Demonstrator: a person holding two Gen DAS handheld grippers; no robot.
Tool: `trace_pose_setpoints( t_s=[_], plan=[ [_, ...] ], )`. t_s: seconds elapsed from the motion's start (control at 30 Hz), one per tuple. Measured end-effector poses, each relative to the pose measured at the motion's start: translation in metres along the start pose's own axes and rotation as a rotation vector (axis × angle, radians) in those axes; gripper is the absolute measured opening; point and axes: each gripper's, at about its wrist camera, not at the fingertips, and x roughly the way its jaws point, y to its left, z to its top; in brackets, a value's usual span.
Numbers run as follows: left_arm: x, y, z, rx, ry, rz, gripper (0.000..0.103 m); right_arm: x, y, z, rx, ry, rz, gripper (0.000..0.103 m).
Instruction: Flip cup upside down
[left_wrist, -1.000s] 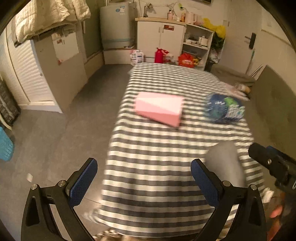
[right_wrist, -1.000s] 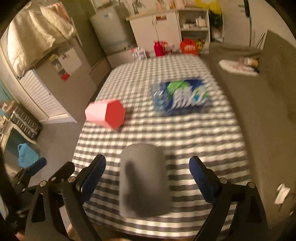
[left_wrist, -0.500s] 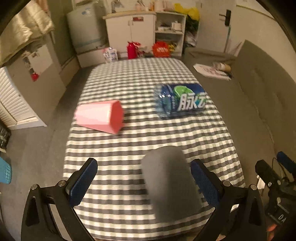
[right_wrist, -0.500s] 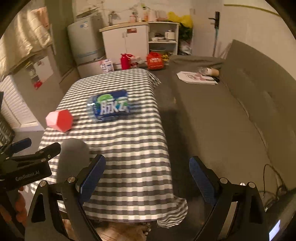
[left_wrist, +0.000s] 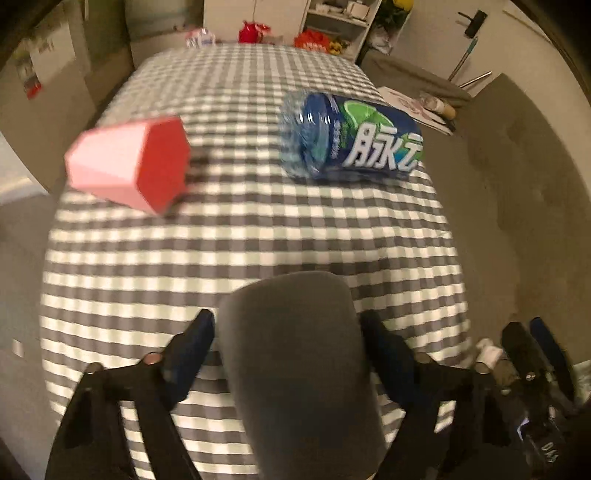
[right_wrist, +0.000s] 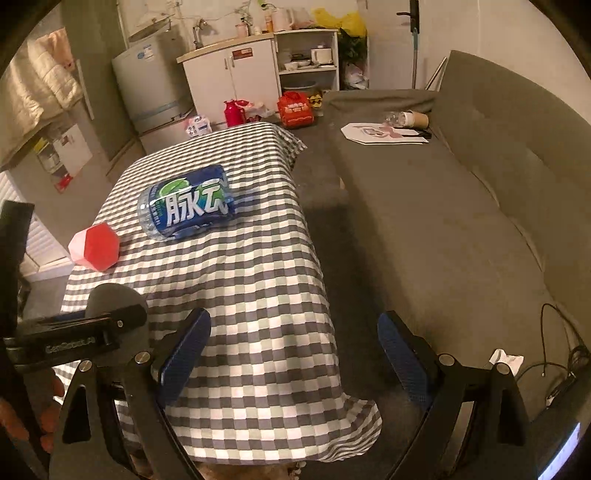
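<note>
A grey cup (left_wrist: 299, 369) lies on its side on the checked tablecloth near the table's front edge. My left gripper (left_wrist: 286, 332) is around it, one blue pad on each side, close against its walls. The cup also shows in the right wrist view (right_wrist: 118, 317), partly behind the left gripper's body. My right gripper (right_wrist: 291, 347) is open and empty over the table's front right corner, to the right of the cup.
A pink cup (left_wrist: 129, 162) lies on its side at the left of the table (left_wrist: 258, 240). A blue wrapped pack of bottles (left_wrist: 351, 138) lies at the back right. A grey sofa (right_wrist: 461, 221) runs along the table's right side.
My left gripper has moved forward and down over the grey cup and narrowed onto it. My right gripper has swung right, away from the cup.
</note>
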Motion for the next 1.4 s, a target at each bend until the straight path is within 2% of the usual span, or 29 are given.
trace_pose_setpoints(
  t_s=[0.1, 0.23, 0.43, 0.77, 0.9, 1.13, 1.23, 1.33, 1.4],
  plan=[
    [-0.002, 0.001, 0.003, -0.005, 0.002, -0.019, 0.078, 0.001, 0.000, -0.001, 0.005, 0.003, -0.003, 0.092],
    [-0.018, 0.001, 0.010, 0.000, -0.050, -0.018, 0.077, 0.003, 0.004, -0.002, 0.001, 0.007, 0.004, 0.092],
    [-0.052, -0.010, 0.015, 0.113, -0.229, 0.076, 0.076, 0.004, 0.019, -0.006, -0.044, 0.008, -0.002, 0.092],
    [-0.046, -0.026, -0.010, 0.246, -0.328, 0.132, 0.075, 0.002, 0.016, -0.009, -0.026, 0.006, 0.005, 0.092],
    [-0.043, -0.028, -0.002, 0.263, -0.340, 0.127, 0.075, 0.002, 0.015, -0.011, -0.020, 0.009, 0.005, 0.092],
    [-0.025, -0.026, 0.005, 0.274, -0.346, 0.055, 0.077, 0.006, 0.009, -0.013, 0.005, 0.024, 0.013, 0.092],
    [-0.012, -0.023, 0.003, 0.263, -0.324, 0.068, 0.078, 0.008, 0.008, -0.013, 0.008, 0.025, 0.011, 0.092],
    [0.002, -0.017, 0.001, 0.250, -0.300, 0.040, 0.078, 0.012, 0.009, -0.015, 0.006, 0.035, 0.013, 0.092],
    [0.006, -0.015, -0.001, 0.258, -0.310, 0.022, 0.074, 0.014, 0.010, -0.017, 0.003, 0.042, 0.013, 0.092]
  ],
)
